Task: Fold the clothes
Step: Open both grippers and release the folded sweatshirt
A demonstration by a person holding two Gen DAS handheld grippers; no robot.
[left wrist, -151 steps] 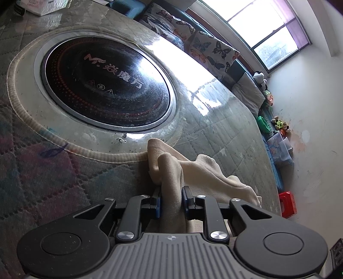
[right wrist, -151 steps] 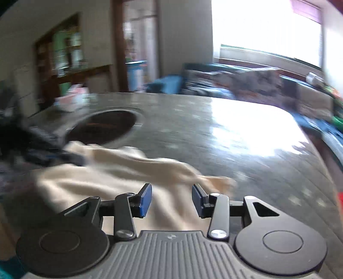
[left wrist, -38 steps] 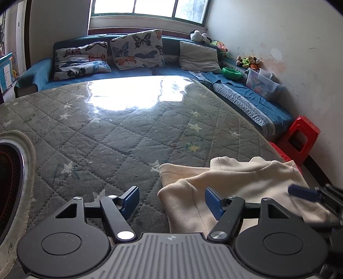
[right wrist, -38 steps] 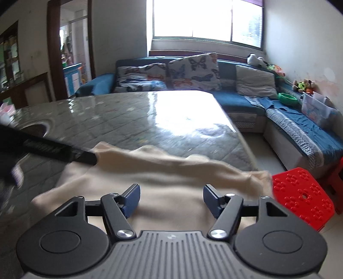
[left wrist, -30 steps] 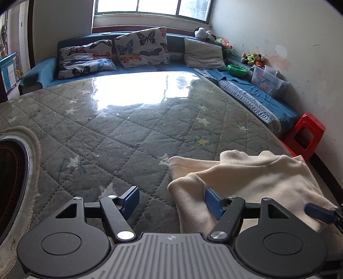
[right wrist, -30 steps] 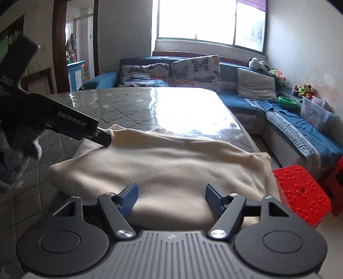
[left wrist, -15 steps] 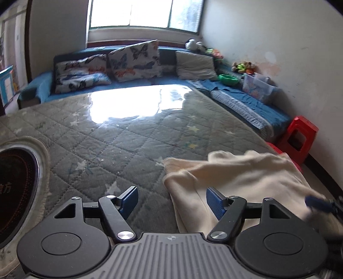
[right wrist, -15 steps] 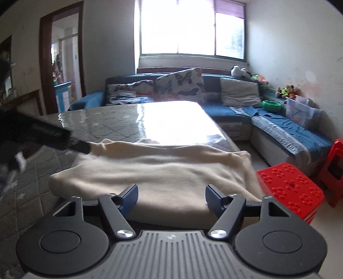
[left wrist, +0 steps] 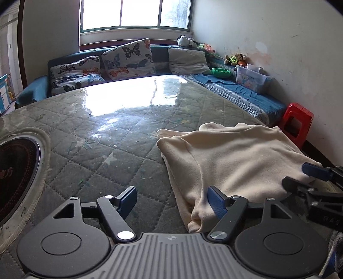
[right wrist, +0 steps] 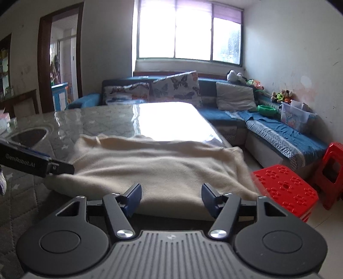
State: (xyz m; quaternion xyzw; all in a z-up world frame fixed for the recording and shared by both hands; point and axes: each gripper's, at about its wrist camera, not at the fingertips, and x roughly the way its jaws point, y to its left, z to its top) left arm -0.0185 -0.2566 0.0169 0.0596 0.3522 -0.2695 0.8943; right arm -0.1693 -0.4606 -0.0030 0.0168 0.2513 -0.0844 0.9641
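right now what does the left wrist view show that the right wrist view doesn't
Only the left wrist view shows the left gripper from behind, fingers apart with the cloth's near left edge between them, and the round black cooktop's printed face.

Only the right wrist view shows the right gripper from behind, its fingers closing with nothing pressed between them, the doorway and the flat red stool top.

Both show the cream garment lying on the quilted table, the blue sofa, the butterfly cushions and the window.
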